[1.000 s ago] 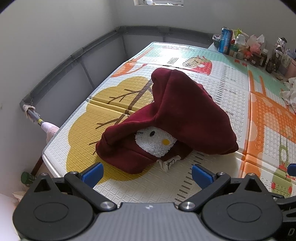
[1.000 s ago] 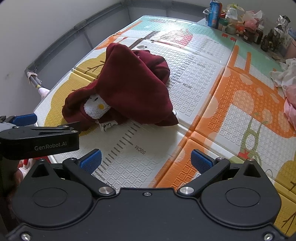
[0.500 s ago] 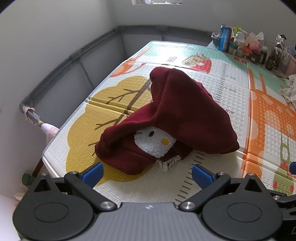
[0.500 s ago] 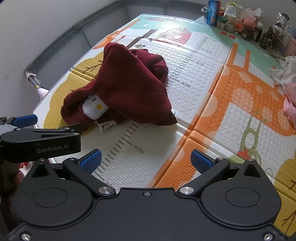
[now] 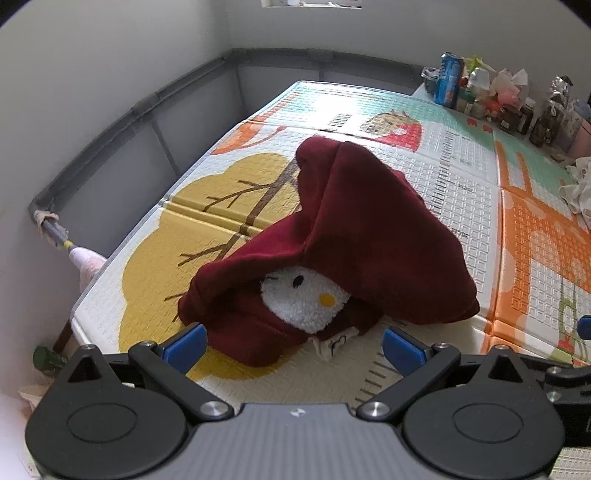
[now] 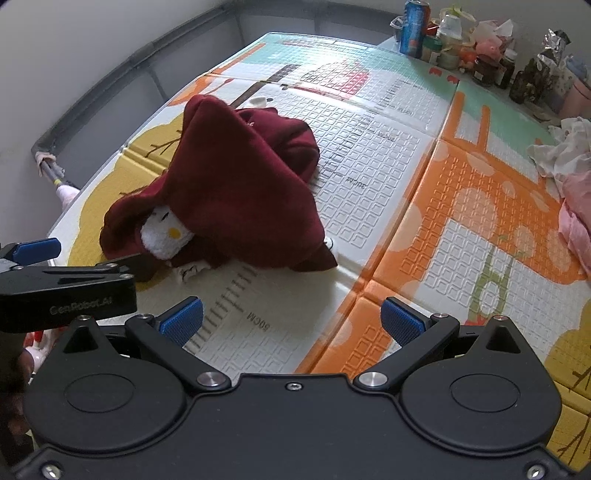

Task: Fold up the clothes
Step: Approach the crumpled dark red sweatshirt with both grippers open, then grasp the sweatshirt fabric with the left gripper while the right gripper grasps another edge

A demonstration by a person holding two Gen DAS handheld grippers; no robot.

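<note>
A dark red garment (image 5: 362, 229) lies crumpled in a heap on the play mat (image 5: 461, 177) that covers the worktop, over the yellow tree print; a white fluffy cat-face patch (image 5: 304, 299) with a yellow nose shows from under its draped upper fold, and a small white label (image 5: 334, 341) pokes out at its near edge. In the left wrist view the heap sits at twelve o'clock from the left gripper (image 5: 293, 341); its near hem reaches down between the two blue fingers (image 5: 184, 343), almost level with their tips, though whether the left pad touches the cloth cannot be told; these fingers stand wide apart and grip nothing. In the right wrist view the garment (image 6: 236, 184) lies at about eleven o'clock from the right gripper (image 6: 291, 323), well apart from it, with bare mat and a printed ruler scale (image 6: 236, 295) between; the right fingers (image 6: 400, 325) are likewise spread wide and hold nothing. The left gripper's (image 6: 48, 273) black body enters that view at nine o'clock, its blue fingertip just beside the garment's near left edge. Farther out, at one o'clock, a blue can (image 6: 415, 27) stands among bottles and jars (image 6: 491, 62) on the far edge; at three o'clock lie white cloth (image 6: 561, 147) and pink cloth (image 6: 578, 218); a grey rail (image 5: 122, 122) runs along the wall at ten o'clock.
</note>
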